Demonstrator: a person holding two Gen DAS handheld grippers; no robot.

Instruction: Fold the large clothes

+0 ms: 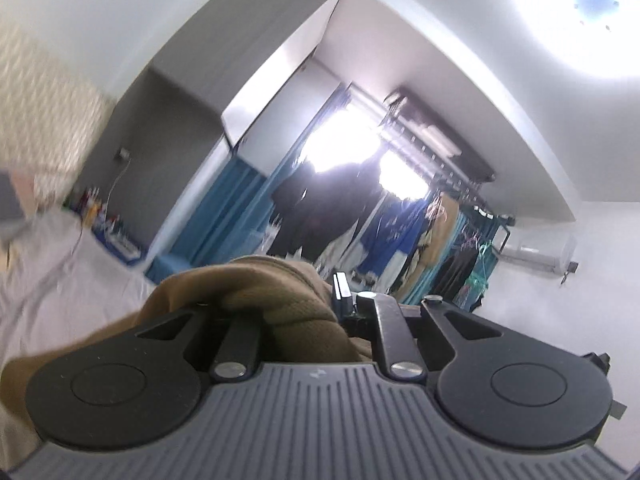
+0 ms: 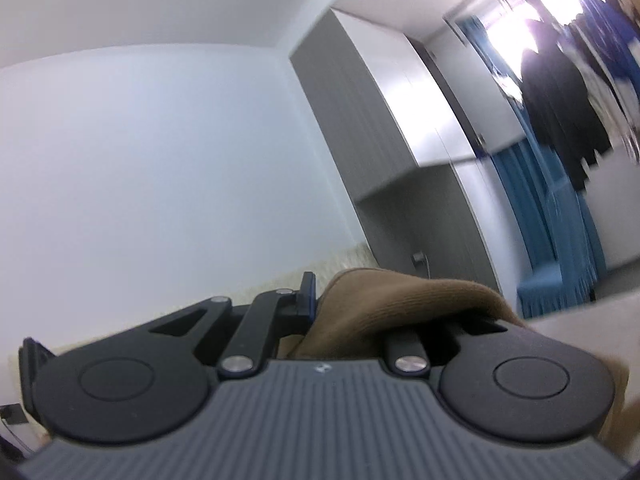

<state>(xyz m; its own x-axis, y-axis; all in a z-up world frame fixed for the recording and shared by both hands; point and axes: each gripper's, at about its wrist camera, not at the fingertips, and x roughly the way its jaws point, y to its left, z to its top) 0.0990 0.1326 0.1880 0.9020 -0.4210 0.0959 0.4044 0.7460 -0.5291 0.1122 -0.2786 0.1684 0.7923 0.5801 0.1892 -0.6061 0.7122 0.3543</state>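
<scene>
A brown knitted garment (image 1: 276,300) is bunched between the fingers of my left gripper (image 1: 320,296), which is shut on it and lifted, pointing up toward the ceiling and window. The cloth drapes over the left finger and hides it; the right finger (image 1: 341,288) shows. In the right wrist view the same brown garment (image 2: 392,304) is clamped in my right gripper (image 2: 344,300), also raised. It covers the right finger; the left finger (image 2: 307,292) shows.
A bed with a pale grey sheet (image 1: 52,276) lies low left. A grey wardrobe (image 2: 384,136), blue curtains (image 1: 224,208) and a rack of hanging clothes (image 1: 400,236) by the bright window stand ahead. An air conditioner (image 1: 536,256) is on the right wall.
</scene>
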